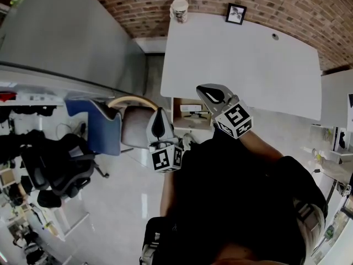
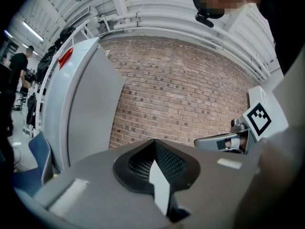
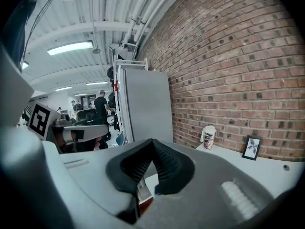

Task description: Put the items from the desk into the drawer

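White desk (image 1: 248, 65), paper cup (image 1: 179, 9) and picture frame (image 1: 235, 14) at far edge; right gripper (image 1: 211, 94) nearer than left gripper (image 1: 160, 120), both pressed together, empty.

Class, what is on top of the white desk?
A paper cup and a framed picture at its far edge. The right hand-held gripper hides part of the near edge.

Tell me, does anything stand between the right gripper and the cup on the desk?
Nothing visible does. Only bare desk lies between the right gripper and the cup, at the far edge near a picture frame.
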